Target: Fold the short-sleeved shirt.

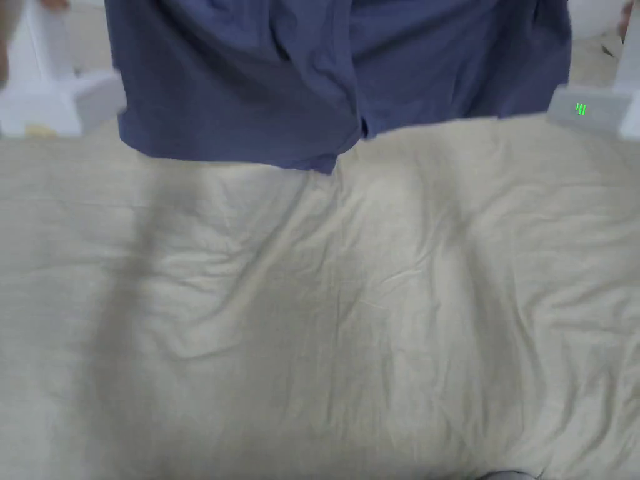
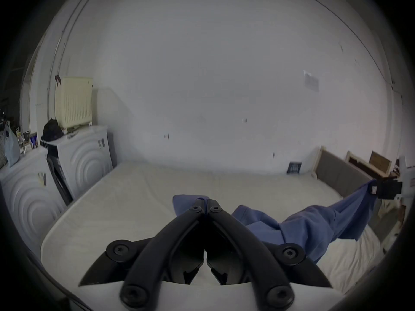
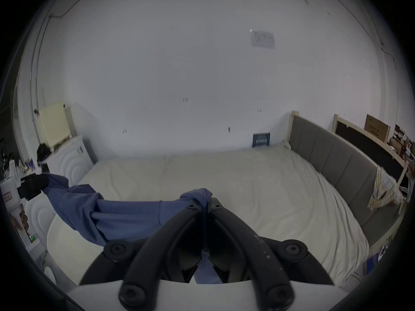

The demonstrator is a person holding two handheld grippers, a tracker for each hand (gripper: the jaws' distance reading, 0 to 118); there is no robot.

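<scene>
A blue short-sleeved shirt point(image 1: 300, 75) hangs in the air above the cream bedsheet point(image 1: 350, 300), its lower hem crumpled and uneven. My left gripper point(image 2: 206, 201) is shut on one edge of the shirt point(image 2: 314, 226), with a bit of blue cloth poking out past its tips. My right gripper point(image 3: 204, 202) is shut on another edge of the shirt point(image 3: 125, 217), cloth running down between its jaws. Each gripper view shows the other gripper far off, holding the stretched cloth: the right gripper point(image 2: 381, 189) and the left gripper point(image 3: 33, 189).
The bed point(image 3: 224, 181) is wide and covered by a wrinkled cream sheet. A grey padded headboard point(image 3: 332, 156) runs along its right side, with a checked cloth point(image 3: 381, 190) draped over it. White cabinets point(image 2: 83, 158) stand to the left. A white wall lies behind.
</scene>
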